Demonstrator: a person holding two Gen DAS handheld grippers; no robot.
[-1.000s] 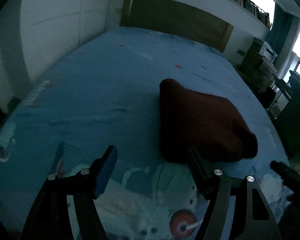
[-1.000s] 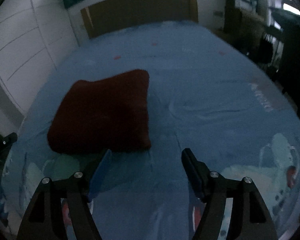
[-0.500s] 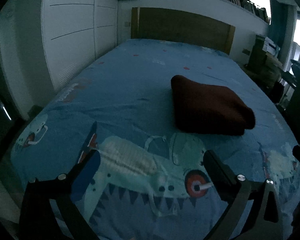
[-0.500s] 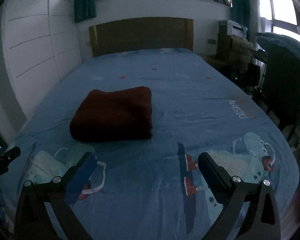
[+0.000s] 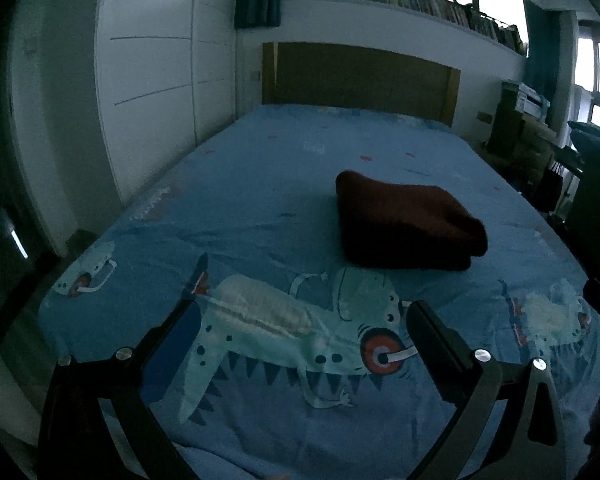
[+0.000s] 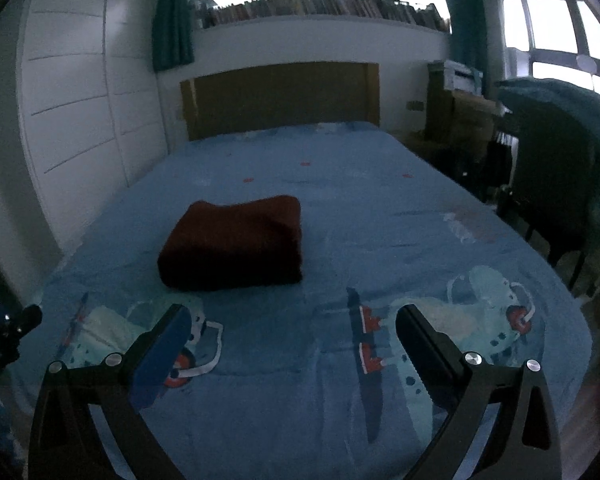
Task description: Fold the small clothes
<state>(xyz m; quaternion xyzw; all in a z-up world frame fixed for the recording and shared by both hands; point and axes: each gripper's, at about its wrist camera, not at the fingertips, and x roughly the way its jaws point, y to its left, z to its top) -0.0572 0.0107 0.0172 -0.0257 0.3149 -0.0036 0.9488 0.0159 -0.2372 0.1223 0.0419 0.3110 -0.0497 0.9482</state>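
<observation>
Item: dark red garment (image 5: 408,224), folded into a thick block, lying mid-bed (image 5: 260,184). My left tool (image 5: 304,336): wide, empty, garment ahead and to its right. My right tool (image 6: 294,334): wide, empty, garment (image 6: 236,246) ahead and to its left. Both well apart from it; neither clearly nearer. I judge the fold complete.
</observation>
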